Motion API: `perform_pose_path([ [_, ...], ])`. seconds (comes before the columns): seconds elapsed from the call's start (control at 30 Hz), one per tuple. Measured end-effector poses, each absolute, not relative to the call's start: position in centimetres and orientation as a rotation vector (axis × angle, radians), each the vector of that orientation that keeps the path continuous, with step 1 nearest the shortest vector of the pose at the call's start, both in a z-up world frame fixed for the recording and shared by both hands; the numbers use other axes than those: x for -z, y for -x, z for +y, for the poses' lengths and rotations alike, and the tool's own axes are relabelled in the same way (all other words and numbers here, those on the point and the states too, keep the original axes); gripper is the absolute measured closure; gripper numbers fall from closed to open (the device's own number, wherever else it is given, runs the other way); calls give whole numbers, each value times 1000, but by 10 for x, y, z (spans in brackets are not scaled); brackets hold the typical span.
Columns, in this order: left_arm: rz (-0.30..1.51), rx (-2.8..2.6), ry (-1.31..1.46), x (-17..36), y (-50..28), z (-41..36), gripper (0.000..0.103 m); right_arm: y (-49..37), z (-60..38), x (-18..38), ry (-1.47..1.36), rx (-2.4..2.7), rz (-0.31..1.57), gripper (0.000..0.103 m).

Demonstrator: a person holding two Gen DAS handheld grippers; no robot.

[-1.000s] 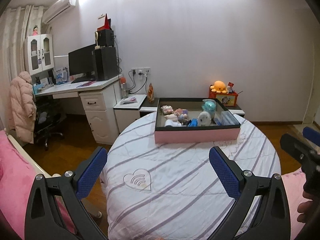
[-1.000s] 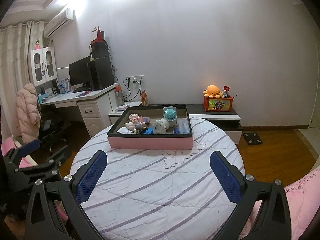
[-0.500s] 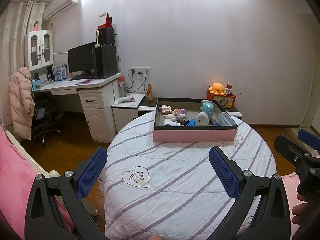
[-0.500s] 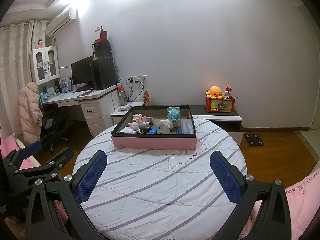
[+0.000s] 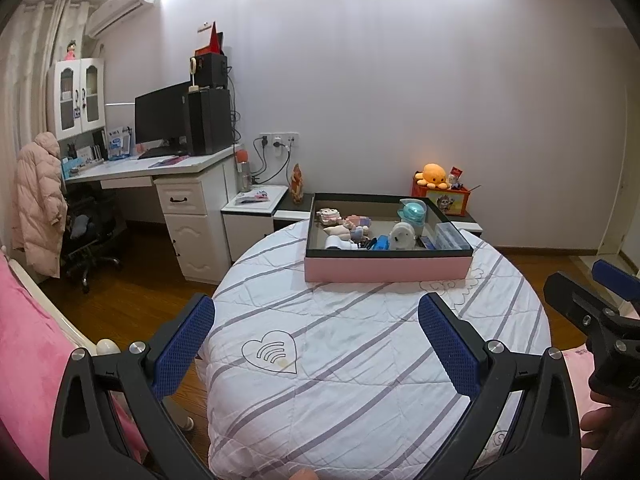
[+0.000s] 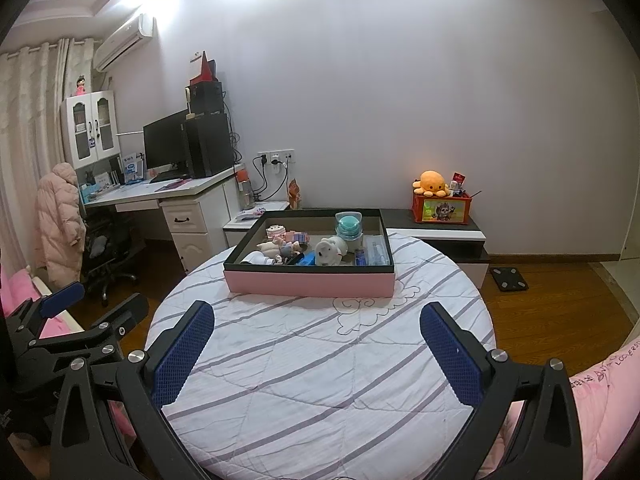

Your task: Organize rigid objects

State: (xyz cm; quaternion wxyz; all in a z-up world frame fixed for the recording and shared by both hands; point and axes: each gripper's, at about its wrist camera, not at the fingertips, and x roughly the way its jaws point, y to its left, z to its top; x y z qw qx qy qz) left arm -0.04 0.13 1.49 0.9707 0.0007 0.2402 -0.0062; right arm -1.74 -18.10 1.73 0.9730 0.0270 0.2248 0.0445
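Note:
A pink box with a black rim (image 5: 386,270) (image 6: 310,283) stands at the far side of a round table covered in a striped white quilt (image 5: 360,352) (image 6: 320,360). It holds several small toys, among them a white figure (image 5: 403,236) (image 6: 330,251) and a teal-topped container (image 5: 412,213) (image 6: 348,226). My left gripper (image 5: 316,340) is open and empty above the near part of the table. My right gripper (image 6: 316,344) is open and empty, also short of the box.
A white desk with a monitor (image 5: 160,120) stands at the left, with an office chair and a pink coat (image 5: 38,208). A low cabinet bears an orange box with an octopus plush (image 6: 434,184). Pink bedding (image 5: 28,360) lies at the near left.
Both grippers have drawn back a little and tilted slightly up; the box sits a bit farther away in both views. Both stay open and empty.

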Motion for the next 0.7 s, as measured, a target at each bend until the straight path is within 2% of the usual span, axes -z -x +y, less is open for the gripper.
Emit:
perform_pose_path([
  [0.7,510,16,-2,-15,-4,5,0,15,-180,-10,-63,-97,476,0],
])
